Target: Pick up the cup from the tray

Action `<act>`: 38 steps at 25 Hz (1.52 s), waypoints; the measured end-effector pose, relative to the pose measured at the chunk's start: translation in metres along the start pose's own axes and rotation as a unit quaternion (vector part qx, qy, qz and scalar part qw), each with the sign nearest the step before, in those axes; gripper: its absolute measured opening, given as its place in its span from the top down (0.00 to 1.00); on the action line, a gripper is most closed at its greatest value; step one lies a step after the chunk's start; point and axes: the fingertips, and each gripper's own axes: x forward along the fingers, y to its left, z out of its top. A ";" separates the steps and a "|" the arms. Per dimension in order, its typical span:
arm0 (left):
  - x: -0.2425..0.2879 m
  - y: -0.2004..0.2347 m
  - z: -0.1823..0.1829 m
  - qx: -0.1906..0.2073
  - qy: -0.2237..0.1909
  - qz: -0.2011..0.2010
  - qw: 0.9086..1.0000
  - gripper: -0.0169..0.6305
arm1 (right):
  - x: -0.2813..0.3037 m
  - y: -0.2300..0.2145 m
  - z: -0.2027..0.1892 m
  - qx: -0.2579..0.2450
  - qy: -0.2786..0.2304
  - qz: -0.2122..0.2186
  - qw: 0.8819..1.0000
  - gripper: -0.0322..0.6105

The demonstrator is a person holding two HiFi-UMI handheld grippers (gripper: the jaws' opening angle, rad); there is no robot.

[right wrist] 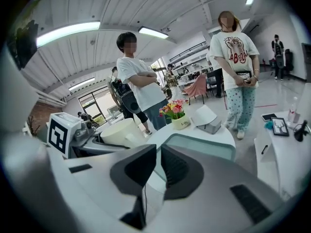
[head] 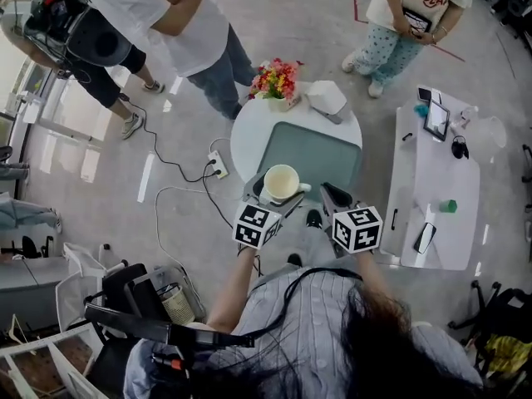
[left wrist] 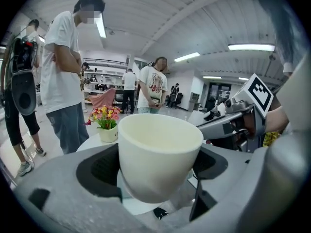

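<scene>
A cream cup (head: pixel 281 181) sits between the jaws of my left gripper (head: pixel 275 199), which is shut on the cup's lower body (left wrist: pixel 158 154). The cup stands upright and looks lifted off the surface, over the near edge of the grey-green tray (head: pixel 312 152). My right gripper (head: pixel 335 196) is just to the right of the cup, its dark pads (right wrist: pixel 138 169) almost together with nothing between them. In the right gripper view the cup (right wrist: pixel 119 131) shows at the left, in front of the tray (right wrist: pixel 201 147).
The tray lies on a round white table (head: pixel 245 131) with a flower pot (head: pixel 277 81) and a white tissue box (head: pixel 327 100) at its far side. Two people stand beyond the table. A long white table (head: pixel 436 189) with small items stands at the right. Cables run over the floor at the left.
</scene>
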 end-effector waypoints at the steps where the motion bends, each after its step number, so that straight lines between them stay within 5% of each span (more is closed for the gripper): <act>1: -0.008 -0.003 -0.002 0.000 -0.001 0.002 1.000 0.28 | -0.003 0.004 -0.003 0.000 -0.002 0.001 1.000 0.88; 20: -0.138 -0.071 -0.052 -0.013 -0.020 0.006 1.000 0.28 | -0.081 0.085 -0.059 -0.008 -0.045 -0.008 0.999 0.88; 38: -0.163 -0.107 -0.054 -0.009 -0.031 -0.008 0.999 0.28 | -0.123 0.104 -0.072 -0.024 -0.045 -0.022 0.998 0.88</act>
